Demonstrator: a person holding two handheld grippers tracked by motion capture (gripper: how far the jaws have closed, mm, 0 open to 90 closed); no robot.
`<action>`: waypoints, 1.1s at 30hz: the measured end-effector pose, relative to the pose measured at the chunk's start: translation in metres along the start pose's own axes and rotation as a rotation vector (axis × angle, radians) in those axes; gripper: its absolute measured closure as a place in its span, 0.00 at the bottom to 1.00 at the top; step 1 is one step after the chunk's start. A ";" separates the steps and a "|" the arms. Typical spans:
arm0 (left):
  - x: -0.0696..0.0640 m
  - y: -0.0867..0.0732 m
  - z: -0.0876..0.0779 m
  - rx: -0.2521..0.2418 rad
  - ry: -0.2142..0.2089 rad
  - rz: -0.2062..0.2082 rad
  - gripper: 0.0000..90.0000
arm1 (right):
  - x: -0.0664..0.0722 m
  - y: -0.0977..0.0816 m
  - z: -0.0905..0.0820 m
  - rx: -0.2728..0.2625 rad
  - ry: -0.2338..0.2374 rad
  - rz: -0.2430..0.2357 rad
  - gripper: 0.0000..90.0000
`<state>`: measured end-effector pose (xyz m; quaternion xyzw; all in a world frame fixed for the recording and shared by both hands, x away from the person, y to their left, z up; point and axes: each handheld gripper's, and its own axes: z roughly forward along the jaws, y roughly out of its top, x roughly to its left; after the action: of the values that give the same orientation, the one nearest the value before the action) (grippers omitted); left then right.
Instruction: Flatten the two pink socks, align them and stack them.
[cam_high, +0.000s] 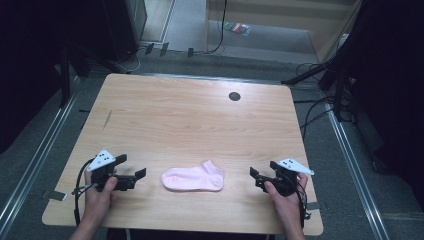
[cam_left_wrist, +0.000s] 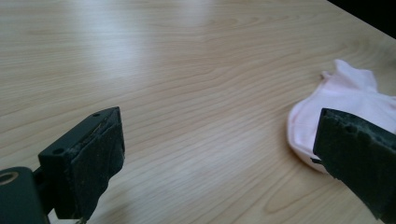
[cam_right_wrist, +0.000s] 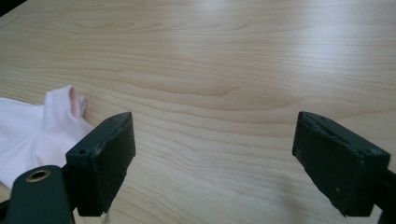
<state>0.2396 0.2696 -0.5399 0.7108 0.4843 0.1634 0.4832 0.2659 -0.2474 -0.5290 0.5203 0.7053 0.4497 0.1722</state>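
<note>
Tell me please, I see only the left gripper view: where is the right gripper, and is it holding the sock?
Observer: The right gripper is right of the pink sock, apart from it, jaws open and empty.
Operator: Is the sock flat?
Observer: Yes, it lies flat on the table, toe toward the left gripper.
Operator: Anything else on the table?
Observer: A dark round spot near its far edge.

The sock (cam_high: 193, 178) lies flat on the table (cam_high: 190, 120), near its front edge. My left gripper (cam_high: 132, 172) sits left of the sock, my right gripper (cam_high: 260, 178) right of it, both apart from it. A round hole (cam_high: 234, 96) lies well behind the sock.
</note>
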 end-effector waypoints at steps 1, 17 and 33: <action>0.003 -0.001 -0.002 -0.001 0.015 0.001 0.02 | -0.005 -0.002 -0.002 -0.001 -0.003 -0.001 0.15; 0.042 -0.014 -0.036 0.012 0.132 -0.038 0.00 | -0.046 -0.023 -0.035 -0.006 -0.113 0.050 0.14; 0.076 -0.035 -0.078 -0.041 0.240 -0.096 0.00 | -0.061 -0.041 -0.060 0.006 -0.114 0.040 0.15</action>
<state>0.2021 0.3773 -0.5500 0.6520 0.5687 0.2336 0.4436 0.2242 -0.3315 -0.5440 0.5596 0.6852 0.4205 0.2016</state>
